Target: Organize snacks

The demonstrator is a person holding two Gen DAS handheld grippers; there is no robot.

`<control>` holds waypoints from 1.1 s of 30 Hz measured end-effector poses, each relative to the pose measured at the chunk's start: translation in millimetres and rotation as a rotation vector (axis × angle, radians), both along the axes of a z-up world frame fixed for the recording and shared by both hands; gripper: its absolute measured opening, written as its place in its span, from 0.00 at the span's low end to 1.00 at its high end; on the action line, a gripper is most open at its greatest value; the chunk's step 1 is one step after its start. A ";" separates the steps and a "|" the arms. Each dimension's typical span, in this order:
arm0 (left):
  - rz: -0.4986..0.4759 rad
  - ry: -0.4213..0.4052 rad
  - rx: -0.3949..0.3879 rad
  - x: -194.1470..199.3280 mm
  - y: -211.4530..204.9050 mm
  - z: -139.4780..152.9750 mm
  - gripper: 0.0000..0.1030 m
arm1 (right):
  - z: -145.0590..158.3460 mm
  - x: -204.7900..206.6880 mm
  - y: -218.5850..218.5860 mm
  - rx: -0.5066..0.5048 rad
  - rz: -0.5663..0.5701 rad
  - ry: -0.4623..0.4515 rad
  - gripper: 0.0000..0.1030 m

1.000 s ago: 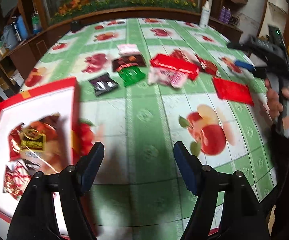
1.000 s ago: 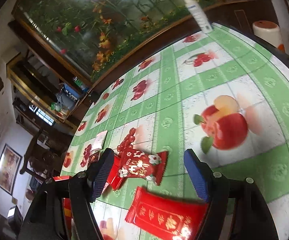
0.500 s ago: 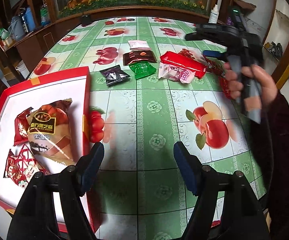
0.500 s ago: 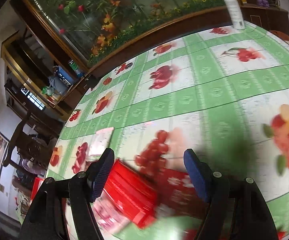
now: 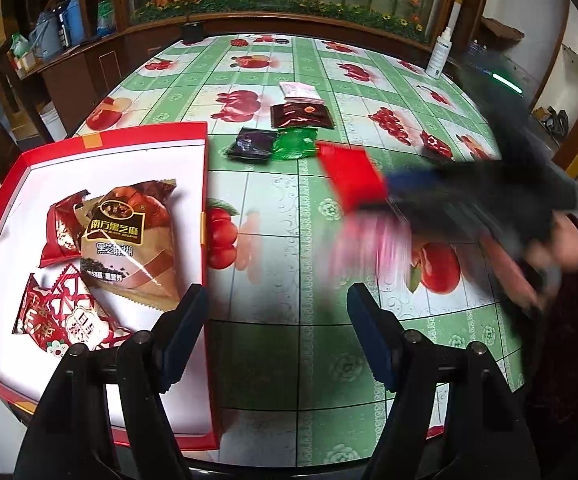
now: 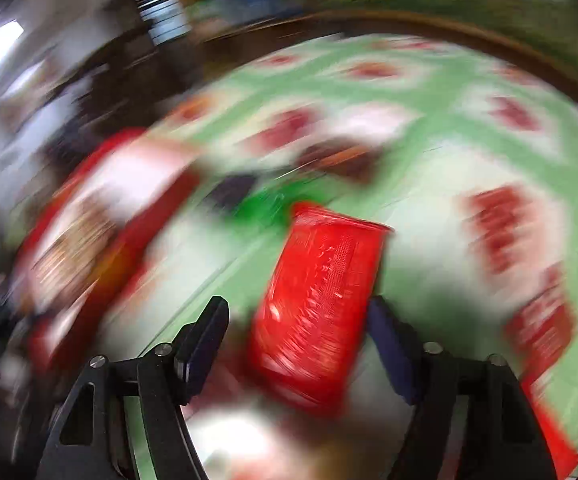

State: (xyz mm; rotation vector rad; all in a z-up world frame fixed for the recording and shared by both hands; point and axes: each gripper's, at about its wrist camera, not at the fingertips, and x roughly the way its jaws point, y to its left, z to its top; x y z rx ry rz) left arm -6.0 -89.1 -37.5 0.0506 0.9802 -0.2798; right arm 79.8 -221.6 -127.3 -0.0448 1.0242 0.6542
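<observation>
A red box (image 5: pixel 89 148) with a white inside lies at the left and holds three snack packets (image 5: pixel 129 236). My left gripper (image 5: pixel 277 332) is open and empty, low over the table by the box's right wall. My right gripper (image 6: pixel 297 336) is blurred by motion; a red packet (image 6: pixel 321 292) lies between its jaws against the right finger, and the jaws stand wide. In the left wrist view that red packet (image 5: pixel 349 180) sticks out of the right gripper above the table's middle. Black (image 5: pixel 251 144), green (image 5: pixel 295 143), brown (image 5: pixel 301 115) and pink-white (image 5: pixel 301 92) packets lie beyond.
The table (image 5: pixel 289 340) has a green and white fruit-print cloth. A small red packet (image 5: pixel 435 146) lies at the right. A white spray bottle (image 5: pixel 437 54) stands at the far right edge. Wooden cabinets and a planter ring the table.
My right gripper has swung fast leftward towards the box with the red packet between its jaws. A pink-white packet blurs under it. My left gripper has hardly moved.
</observation>
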 end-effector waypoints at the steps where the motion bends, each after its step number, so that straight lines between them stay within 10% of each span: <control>1: 0.001 0.003 -0.004 0.5 0.7 -0.7 0.70 | 1.0 -14.5 1.3 0.002 0.057 0.002 0.68; 7: -0.011 0.004 -0.004 0.1 -0.8 -3.5 0.70 | 18.3 -45.9 -66.7 -0.016 -0.162 -0.129 0.71; 17: -0.055 -0.044 0.037 -18.2 24.4 8.7 0.70 | 6.0 -28.3 -181.4 -0.061 -0.549 -0.033 0.75; 33: -0.203 -0.061 0.180 7.0 -31.2 -4.0 0.70 | -9.0 -57.1 -100.3 -0.239 -0.207 -0.121 0.77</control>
